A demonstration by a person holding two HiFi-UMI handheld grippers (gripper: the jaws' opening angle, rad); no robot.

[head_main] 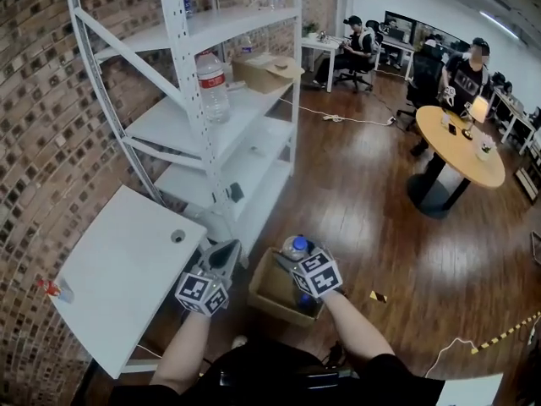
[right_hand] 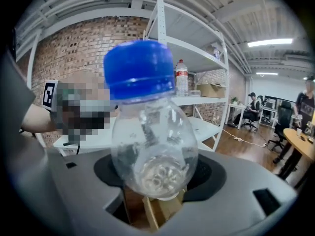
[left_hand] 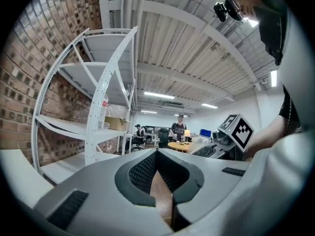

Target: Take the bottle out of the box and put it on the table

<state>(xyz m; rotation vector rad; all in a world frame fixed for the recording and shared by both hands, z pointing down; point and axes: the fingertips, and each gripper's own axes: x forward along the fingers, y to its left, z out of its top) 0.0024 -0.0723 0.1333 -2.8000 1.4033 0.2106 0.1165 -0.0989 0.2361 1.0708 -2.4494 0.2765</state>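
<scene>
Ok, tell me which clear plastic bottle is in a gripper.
The small blue-capped bottle, clamped in the right gripper above the brown cardboard box; the bigger red-labelled bottle stands on the white metal shelf.

The open cardboard box [head_main: 272, 293] is plain brown. Above the box, the see-through plastic bottle [right_hand: 150, 151] has a bright blue cap [right_hand: 139, 70]. Left of the box, the flat desk [head_main: 118, 269] is white. The left hand-held gripper [left_hand: 157, 156] and right hand-held gripper [right_hand: 157, 175] are grey, with black-and-white square marks on their cubes.

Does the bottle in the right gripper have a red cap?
No, the bottle held in the right gripper has a blue cap.
</scene>
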